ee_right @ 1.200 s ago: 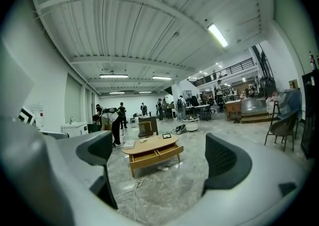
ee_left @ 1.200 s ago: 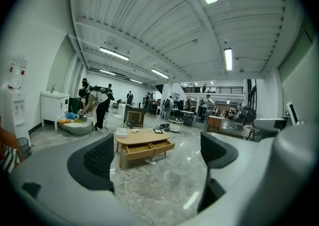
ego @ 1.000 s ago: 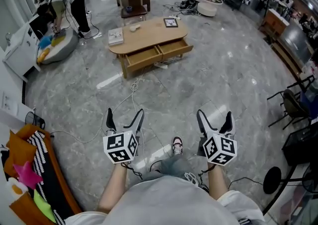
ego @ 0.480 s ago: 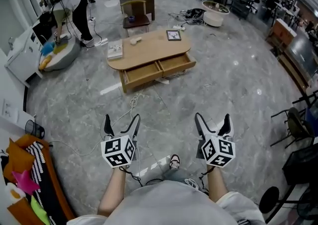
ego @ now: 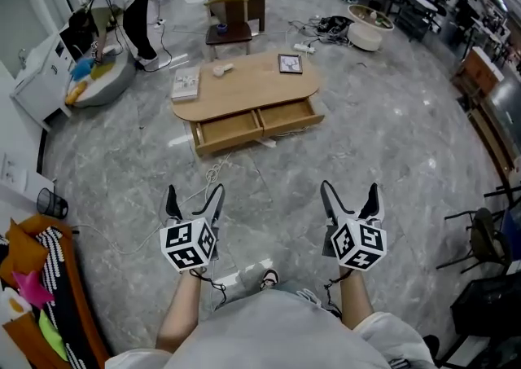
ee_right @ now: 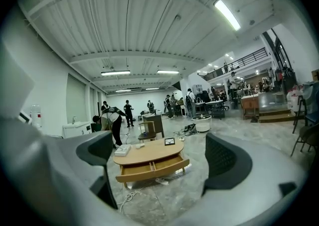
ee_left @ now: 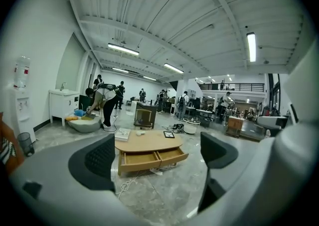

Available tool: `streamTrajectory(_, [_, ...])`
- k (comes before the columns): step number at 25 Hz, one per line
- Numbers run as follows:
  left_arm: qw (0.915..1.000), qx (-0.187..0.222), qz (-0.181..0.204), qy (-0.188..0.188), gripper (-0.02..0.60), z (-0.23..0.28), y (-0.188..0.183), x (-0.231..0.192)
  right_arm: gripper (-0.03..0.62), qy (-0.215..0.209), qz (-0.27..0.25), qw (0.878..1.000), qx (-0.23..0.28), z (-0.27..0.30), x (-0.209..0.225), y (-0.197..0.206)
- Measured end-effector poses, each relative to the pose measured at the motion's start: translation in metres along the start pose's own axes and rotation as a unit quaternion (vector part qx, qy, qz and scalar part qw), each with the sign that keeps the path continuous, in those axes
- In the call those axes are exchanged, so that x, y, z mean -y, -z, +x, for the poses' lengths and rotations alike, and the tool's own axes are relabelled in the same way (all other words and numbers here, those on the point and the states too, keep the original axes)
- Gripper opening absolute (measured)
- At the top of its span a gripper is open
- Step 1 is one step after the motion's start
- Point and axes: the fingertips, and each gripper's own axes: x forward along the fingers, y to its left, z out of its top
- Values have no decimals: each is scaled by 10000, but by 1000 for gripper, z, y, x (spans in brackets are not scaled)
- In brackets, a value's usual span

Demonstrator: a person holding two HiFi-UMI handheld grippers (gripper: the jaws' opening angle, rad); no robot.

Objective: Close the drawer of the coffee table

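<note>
Both forearms stretched forward, side by side. Left gripper and right gripper have jaws spread with nothing between them, aimed at the coffee table well ahead across the floor — its two drawers stand pulled out, bare wood showing inside. Book and framed picture lie on top.

The person is wearing a pale grey short-sleeved shirt; the left tongs and right tongs are showing black jaws and black-and-white marker cubes.
</note>
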Motion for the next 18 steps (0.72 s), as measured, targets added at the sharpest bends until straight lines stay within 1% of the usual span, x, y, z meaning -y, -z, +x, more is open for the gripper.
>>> streamTrajectory(5, [9999, -21, 9, -112, 532, 37, -8, 22, 586, -152, 53, 9999, -59, 43, 27, -7])
streamTrajectory(8, [9999, -38, 41, -89, 532, 55, -12, 38, 586, -204, 155, 9997, -37, 62, 39, -11])
streamTrajectory(15, [9997, -173, 141, -37, 532, 87, -8, 55, 586, -264, 497, 9983, -158, 94, 53, 1])
streamTrajectory(18, [9997, -171, 157, -64, 532, 104, -13, 55, 586, -306, 505, 9981, -197, 112, 53, 1])
